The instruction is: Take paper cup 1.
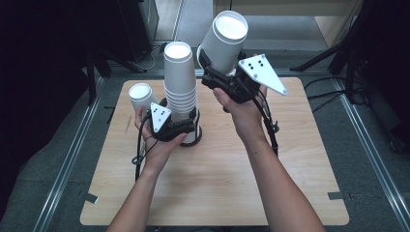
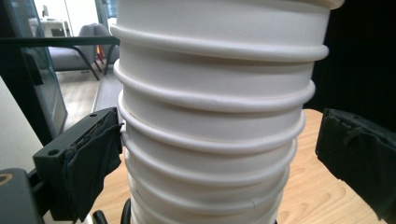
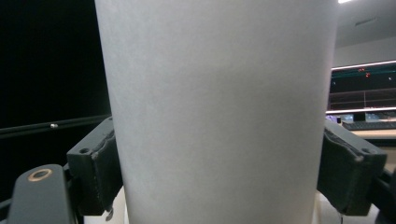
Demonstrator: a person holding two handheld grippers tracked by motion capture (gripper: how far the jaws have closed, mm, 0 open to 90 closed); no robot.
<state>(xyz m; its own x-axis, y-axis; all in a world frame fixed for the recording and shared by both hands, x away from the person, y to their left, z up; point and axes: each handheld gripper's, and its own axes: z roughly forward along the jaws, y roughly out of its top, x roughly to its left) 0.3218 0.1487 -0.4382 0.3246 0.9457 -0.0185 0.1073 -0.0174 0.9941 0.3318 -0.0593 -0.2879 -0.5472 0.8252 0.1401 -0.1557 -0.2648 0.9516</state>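
Note:
A tall stack of white paper cups (image 1: 180, 82) stands on the wooden table (image 1: 217, 193) left of centre. My left gripper (image 1: 186, 129) sits around the stack's lower part. In the left gripper view the ringed rims of the stack (image 2: 210, 116) lie between the jaws; the left pad (image 2: 93, 158) touches a rim and the right pad (image 2: 359, 154) stands clear, so the left gripper (image 2: 217, 154) is open. My right gripper (image 1: 220, 72) is raised beside the stack's top, shut on a single white cup (image 1: 226, 36). Both pads of the right gripper (image 3: 219, 172) press on that cup's wall (image 3: 219, 107).
Another single white cup (image 1: 141, 96) stands on the table just left of the stack. Metal rails (image 1: 72, 154) run along the floor on both sides of the table. Black stand legs (image 1: 333, 53) spread at the back right, and dark equipment (image 1: 140, 29) stands at the back left.

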